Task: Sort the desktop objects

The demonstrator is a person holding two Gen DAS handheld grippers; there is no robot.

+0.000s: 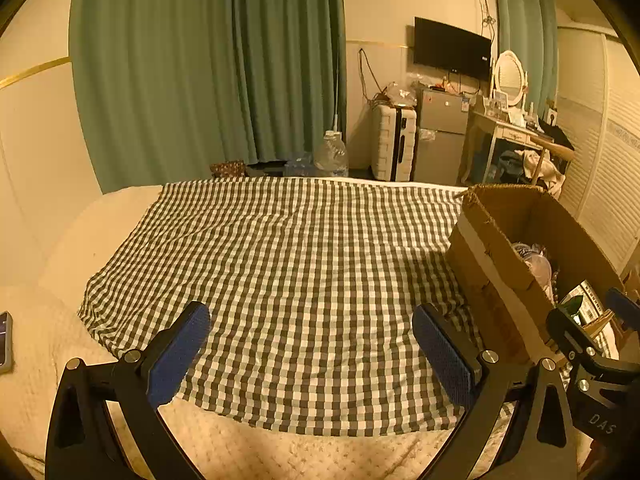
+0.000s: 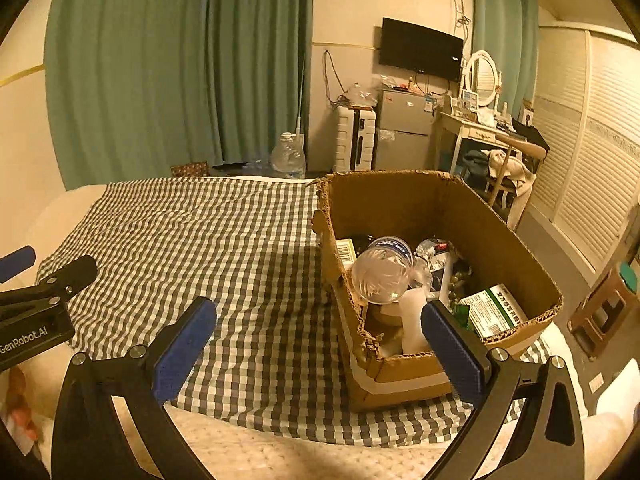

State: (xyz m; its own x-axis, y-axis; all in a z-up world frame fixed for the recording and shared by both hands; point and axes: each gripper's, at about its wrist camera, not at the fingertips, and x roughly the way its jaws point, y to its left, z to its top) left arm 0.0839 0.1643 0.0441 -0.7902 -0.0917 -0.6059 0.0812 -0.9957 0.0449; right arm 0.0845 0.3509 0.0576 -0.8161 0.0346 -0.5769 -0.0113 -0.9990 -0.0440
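Observation:
An open cardboard box (image 2: 492,216) stands on the right of a green checked cloth (image 2: 224,236) spread over the bed. Inside it lie a clear plastic bottle (image 2: 382,270), a green and white carton (image 2: 494,310), a white object and other small items. My right gripper (image 2: 318,340) is open in front of the box's near left corner, holding nothing. My left gripper (image 1: 312,350) hovers open over the bare checked cloth (image 1: 300,260), well left of the box (image 1: 520,240). The right gripper's body (image 1: 592,356) shows at the left wrist view's right edge.
A phone (image 1: 5,342) lies on the cream blanket at the far left. Beyond the bed stand a large water jug (image 1: 332,154), a white suitcase (image 1: 394,142), a small fridge (image 1: 440,136) and a dressing table (image 1: 508,132). A wooden stool (image 2: 600,312) sits right of the bed.

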